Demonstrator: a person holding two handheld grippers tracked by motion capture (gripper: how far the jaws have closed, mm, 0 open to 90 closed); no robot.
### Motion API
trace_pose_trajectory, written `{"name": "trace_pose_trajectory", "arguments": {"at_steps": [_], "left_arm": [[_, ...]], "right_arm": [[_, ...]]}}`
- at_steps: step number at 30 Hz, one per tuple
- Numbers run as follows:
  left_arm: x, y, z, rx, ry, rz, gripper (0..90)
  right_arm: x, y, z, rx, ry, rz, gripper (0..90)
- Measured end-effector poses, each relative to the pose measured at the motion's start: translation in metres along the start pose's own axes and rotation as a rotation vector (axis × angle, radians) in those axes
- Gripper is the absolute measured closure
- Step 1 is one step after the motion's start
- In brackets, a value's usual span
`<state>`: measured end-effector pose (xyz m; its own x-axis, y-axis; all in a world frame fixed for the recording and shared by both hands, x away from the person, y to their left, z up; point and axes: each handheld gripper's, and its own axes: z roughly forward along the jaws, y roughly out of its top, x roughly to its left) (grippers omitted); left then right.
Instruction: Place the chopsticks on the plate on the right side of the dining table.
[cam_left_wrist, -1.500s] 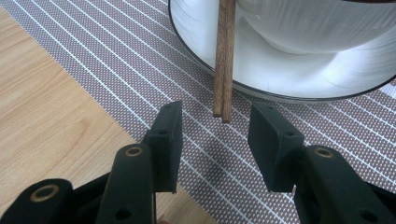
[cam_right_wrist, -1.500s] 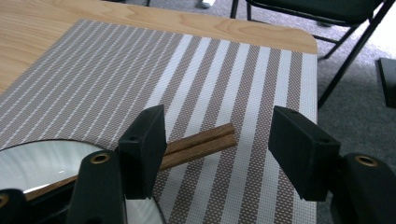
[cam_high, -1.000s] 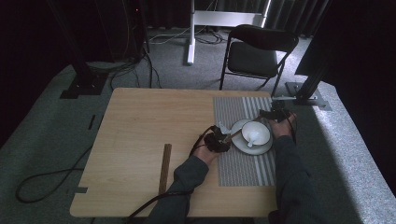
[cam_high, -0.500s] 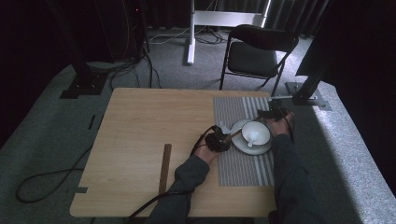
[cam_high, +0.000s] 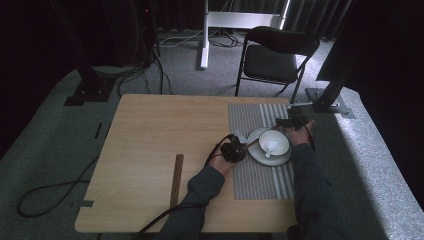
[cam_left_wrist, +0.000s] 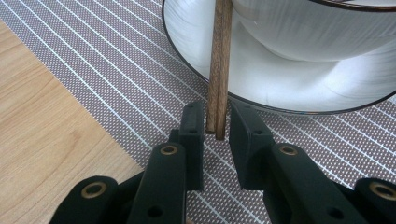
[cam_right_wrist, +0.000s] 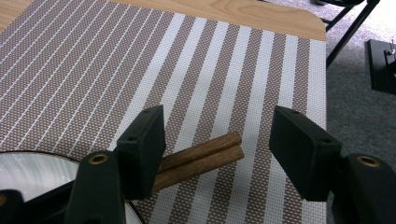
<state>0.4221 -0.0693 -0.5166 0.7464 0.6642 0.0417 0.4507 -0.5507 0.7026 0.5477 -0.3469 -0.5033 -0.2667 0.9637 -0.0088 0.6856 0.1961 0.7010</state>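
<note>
The left tongs (cam_left_wrist: 217, 128) pinch one end of the wooden chopsticks (cam_left_wrist: 220, 65), which run ahead over the white plate's (cam_left_wrist: 289, 88) rim beside the bowl (cam_left_wrist: 317, 23). The right tongs (cam_right_wrist: 217, 140) stand wide around the far ends, probably resting on the striped placemat (cam_right_wrist: 93, 60).

No legible text or labels.

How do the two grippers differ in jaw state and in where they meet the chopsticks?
The left gripper has its jaws close about one end of the chopsticks, near the plate; the right gripper stands wide open around the other end, not touching it. Both hover over the striped mat.
</note>
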Motion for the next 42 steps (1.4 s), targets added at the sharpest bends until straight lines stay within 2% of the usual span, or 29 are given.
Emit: {"name": "trace_pose_trajectory", "arguments": {"at_steps": [16,42], "left_arm": [[0.0023,0.0014,0.0028,0.003,0.020,-0.014,75.8],[0.0076,0.0080,0.0068,0.020,0.044,-0.004,75.3]], "right_arm": [[0.0026,-0.0016,-0.0010,0.021,0.004,-0.031,35.2],[0.0007,-0.0033,-0.0084,0.047,-0.004,-0.083,35.1]]}}
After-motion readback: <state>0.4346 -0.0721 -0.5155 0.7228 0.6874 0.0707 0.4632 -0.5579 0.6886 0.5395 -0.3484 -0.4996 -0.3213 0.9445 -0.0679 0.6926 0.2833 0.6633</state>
